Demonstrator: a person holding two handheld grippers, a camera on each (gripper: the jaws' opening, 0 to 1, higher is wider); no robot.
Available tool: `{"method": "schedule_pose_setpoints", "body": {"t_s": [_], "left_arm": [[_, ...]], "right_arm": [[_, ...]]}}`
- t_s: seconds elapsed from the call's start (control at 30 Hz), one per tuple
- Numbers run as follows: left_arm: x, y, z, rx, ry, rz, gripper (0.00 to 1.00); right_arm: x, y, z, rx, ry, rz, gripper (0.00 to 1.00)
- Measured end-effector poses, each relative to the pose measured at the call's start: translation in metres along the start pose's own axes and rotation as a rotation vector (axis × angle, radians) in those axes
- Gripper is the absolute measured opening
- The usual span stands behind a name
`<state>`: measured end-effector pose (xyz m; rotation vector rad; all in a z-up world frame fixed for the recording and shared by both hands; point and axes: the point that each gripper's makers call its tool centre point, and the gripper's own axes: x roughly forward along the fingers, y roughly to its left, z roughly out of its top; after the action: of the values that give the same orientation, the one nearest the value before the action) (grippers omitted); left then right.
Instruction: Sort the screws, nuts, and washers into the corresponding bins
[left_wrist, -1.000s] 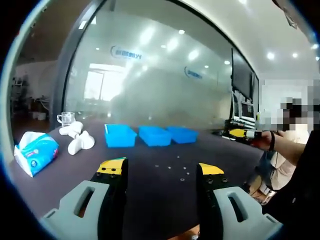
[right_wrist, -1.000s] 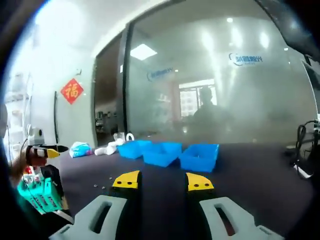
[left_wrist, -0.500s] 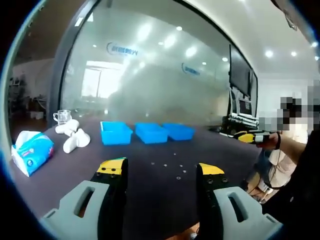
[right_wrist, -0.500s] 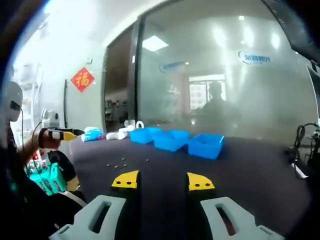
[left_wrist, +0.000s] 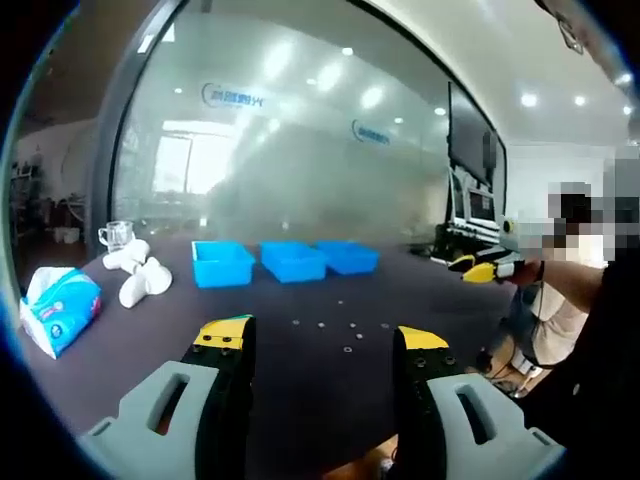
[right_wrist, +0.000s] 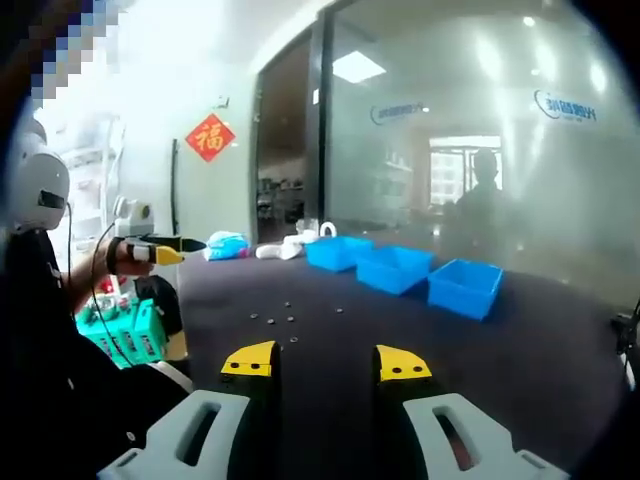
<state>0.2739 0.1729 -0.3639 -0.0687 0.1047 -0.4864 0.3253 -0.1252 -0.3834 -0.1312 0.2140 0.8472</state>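
A frosted glass wall (left_wrist: 300, 150) runs behind a dark table (left_wrist: 300, 380). On the far part of the table three blue bins (left_wrist: 285, 262) stand in a row, touching or nearly so. At the table's left edge in the left gripper view lie a blue tissue pack (left_wrist: 58, 310), some white rounded pieces (left_wrist: 140, 280) and a small clear glass cup (left_wrist: 116, 235).

The left hand-held gripper (left_wrist: 322, 345) has its yellow-tipped jaws spread apart, holding nothing, above the near part of the table. The right hand-held gripper (right_wrist: 327, 362) is likewise spread and empty.

The small screws, nuts and washers (left_wrist: 345, 327) lie scattered on the bare table between the grippers and the bins, just ahead of the left jaws and well short of the bins. In the right gripper view they lie ahead and slightly left of the jaws.
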Motion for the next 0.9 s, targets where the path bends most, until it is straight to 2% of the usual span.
{"method": "schedule_pose_setpoints", "body": {"t_s": [0.37, 0.53, 0.67, 0.9], "left_arm": [[0.003, 0.005, 0.002, 0.004, 0.016, -0.011, 0.53], [0.008, 0.004, 0.003, 0.051, 0.046, -0.035, 0.53], [0.014, 0.003, 0.008, 0.058, 0.06, -0.066, 0.53], [0.028, -0.004, 0.008, 0.105, 0.131, -0.141, 0.53]], "right_arm": [[0.006, 0.0, 0.007, -0.052, 0.031, 0.032, 0.36], [0.006, 0.001, 0.01, -0.075, 0.044, 0.046, 0.38], [0.004, 0.002, 0.012, -0.084, 0.049, 0.054, 0.39], [0.003, 0.006, 0.01, -0.092, 0.068, 0.07, 0.41]]}}
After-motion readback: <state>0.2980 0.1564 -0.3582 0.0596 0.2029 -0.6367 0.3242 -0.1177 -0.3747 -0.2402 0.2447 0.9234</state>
